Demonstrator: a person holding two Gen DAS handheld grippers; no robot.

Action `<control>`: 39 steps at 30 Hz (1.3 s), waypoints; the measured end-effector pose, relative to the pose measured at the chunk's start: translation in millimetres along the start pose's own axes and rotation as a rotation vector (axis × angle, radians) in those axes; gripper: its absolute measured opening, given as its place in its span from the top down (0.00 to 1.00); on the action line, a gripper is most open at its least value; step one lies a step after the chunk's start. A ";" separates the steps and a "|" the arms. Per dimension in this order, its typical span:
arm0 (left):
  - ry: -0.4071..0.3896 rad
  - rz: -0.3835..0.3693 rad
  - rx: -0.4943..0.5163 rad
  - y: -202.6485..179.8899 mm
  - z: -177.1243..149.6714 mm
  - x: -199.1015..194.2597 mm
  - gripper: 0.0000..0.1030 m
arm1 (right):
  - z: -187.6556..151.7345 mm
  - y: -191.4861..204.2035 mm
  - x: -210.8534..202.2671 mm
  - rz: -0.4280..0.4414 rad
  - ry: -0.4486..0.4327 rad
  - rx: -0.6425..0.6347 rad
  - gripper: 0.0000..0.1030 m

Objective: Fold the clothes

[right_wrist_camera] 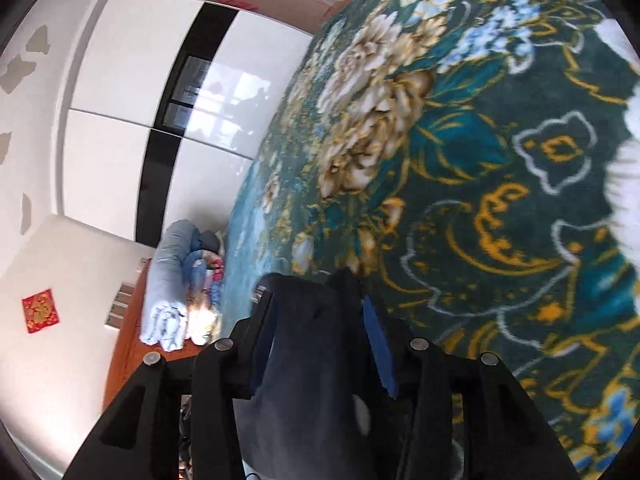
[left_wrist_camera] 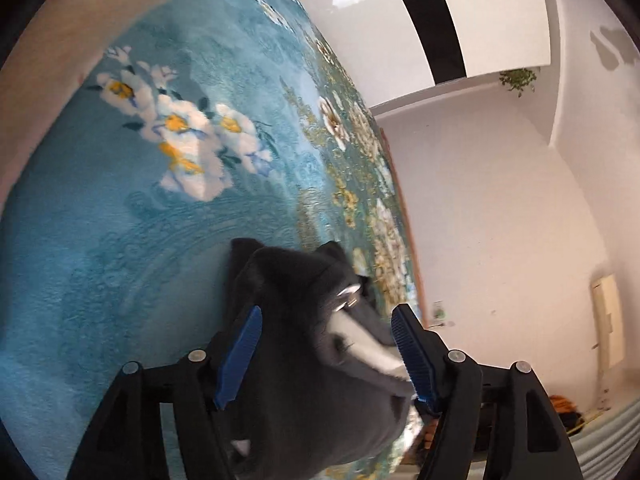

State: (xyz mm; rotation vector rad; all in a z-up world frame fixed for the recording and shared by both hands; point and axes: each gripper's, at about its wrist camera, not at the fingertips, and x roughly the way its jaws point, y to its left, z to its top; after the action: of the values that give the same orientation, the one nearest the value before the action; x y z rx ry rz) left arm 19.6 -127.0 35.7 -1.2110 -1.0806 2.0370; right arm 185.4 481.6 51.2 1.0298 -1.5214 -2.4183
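Blanket (left_wrist_camera: 120, 208): teal, with white and yellow flowers; it fills the left of the left wrist view and curves away to a gold-flowered border.
Left gripper (left_wrist_camera: 326, 352): blue-padded fingers (left_wrist_camera: 240, 356) spread wide, with the garment bunched between them; the cloth touches the right pad, but whether the jaws are gripping it I cannot tell.
Garment (left_wrist_camera: 296, 320): dark grey, held up off the blanket, a metal ring and a white patch showing near the right pad.
Wall (left_wrist_camera: 500, 208): white, right of the blanket, beside a white wardrobe with a black strip.
Wardrobe (right_wrist_camera: 116, 80): in the right wrist view, glossy white panels at left, a plant on top.
Bedding (right_wrist_camera: 172, 292): rolled pale blue bundle beside the blanket's edge.
Right gripper (right_wrist_camera: 320, 320): fingers drawn close, clenched on a dark fold of the garment (right_wrist_camera: 316, 380), which hangs toward the camera.
Blanket border (right_wrist_camera: 480, 200): dark green with gold scrolls and cream flowers, at right.
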 end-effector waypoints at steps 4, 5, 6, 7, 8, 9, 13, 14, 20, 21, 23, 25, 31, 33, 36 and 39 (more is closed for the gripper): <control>0.013 0.133 0.114 1.9 -22.2 -1.3 0.31 | -14.5 6.2 20.8 -0.083 0.098 -0.096 0.53; 0.006 0.199 0.142 2.1 -22.4 1.9 0.31 | -16.3 9.5 28.0 -0.097 0.113 -0.117 0.53; -0.005 0.267 0.174 2.3 -22.5 4.8 0.31 | -15.8 13.3 35.6 -0.110 0.116 -0.135 0.53; -0.029 0.336 0.212 2.5 -22.2 6.8 0.31 | -15.3 17.1 43.2 -0.123 0.119 -0.153 0.53; -0.048 0.392 0.251 2.5 -22.1 9.0 0.31 | -14.7 21.0 50.8 -0.136 0.121 -0.171 0.53; -0.056 0.408 0.282 2.1 -21.4 12.1 0.31 | -14.2 24.8 58.4 -0.149 0.124 -0.189 0.53; -0.038 0.349 0.314 -2.5 -6.0 32.5 0.31 | -0.6 24.5 80.3 -0.159 0.120 -0.181 0.53; -0.029 0.327 0.315 -4.6 0.7 40.1 0.31 | 3.7 23.6 83.9 -0.144 0.121 -0.167 0.53; 0.068 0.219 0.337 -15.7 24.5 66.2 0.33 | 16.3 28.3 95.4 -0.140 0.161 -0.184 0.58; 0.086 0.203 0.349 -18.5 24.2 66.9 0.34 | 15.8 31.4 93.0 -0.152 0.160 -0.205 0.65; 0.084 0.229 0.407 -26.7 20.0 65.7 0.56 | 13.0 39.8 85.6 -0.174 0.141 -0.258 0.74; 0.088 0.265 0.442 -31.5 17.7 65.5 0.81 | 8.9 50.3 80.7 -0.195 0.124 -0.303 0.82; 0.025 0.146 0.430 -47.5 20.3 41.3 0.91 | 1.5 81.5 61.1 -0.223 0.056 -0.409 0.90; -0.031 0.065 0.408 -56.2 26.6 22.3 0.91 | 4.2 91.8 50.6 -0.193 0.000 -0.415 0.91; -0.084 0.005 0.382 -63.8 36.5 4.9 0.91 | 12.1 101.5 43.6 -0.138 -0.067 -0.402 0.91; -0.065 0.122 0.346 -46.2 41.2 25.0 0.91 | 18.1 94.9 60.9 -0.208 -0.054 -0.380 0.92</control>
State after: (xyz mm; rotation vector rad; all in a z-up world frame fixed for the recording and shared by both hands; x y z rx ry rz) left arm -26.5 -98.2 74.4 -1.0591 -0.6561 2.2544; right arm 103.8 422.7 105.4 1.0899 -0.9457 -2.7468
